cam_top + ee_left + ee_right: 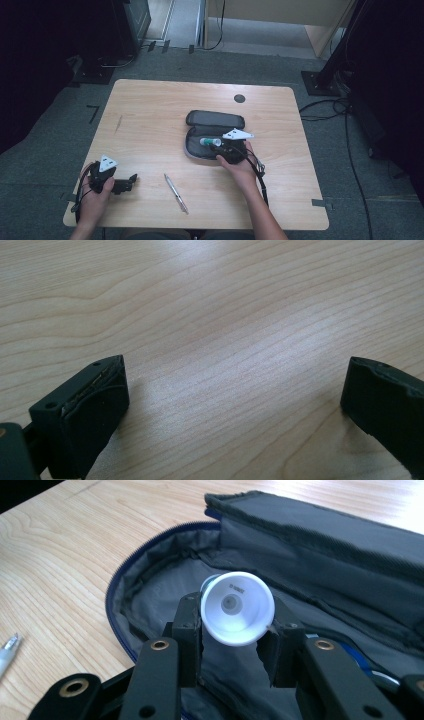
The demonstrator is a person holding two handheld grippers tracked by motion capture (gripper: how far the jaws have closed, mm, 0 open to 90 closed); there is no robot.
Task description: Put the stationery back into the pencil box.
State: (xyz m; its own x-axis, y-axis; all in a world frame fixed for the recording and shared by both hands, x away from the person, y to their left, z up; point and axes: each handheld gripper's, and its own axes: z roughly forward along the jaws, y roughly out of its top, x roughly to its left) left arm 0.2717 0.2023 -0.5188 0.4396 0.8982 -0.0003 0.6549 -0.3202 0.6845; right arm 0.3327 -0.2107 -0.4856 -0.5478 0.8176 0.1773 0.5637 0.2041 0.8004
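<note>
right tool (232, 645) is clamping a white-capped tube (237, 607), jaws pressing on both sides of its cap, holding it over the open dark pencil case (320, 555). in the high view the tube (211, 142) is sitting just above the case's lower half (192, 149), green body pointing left. case is lying mid-bench (150, 110), lid flipped back. left tool (235, 395) is resting near the bench's front-left corner, jaws wide apart, nothing between them. a pen (176, 193) is lying on the bench between the two hands.
</note>
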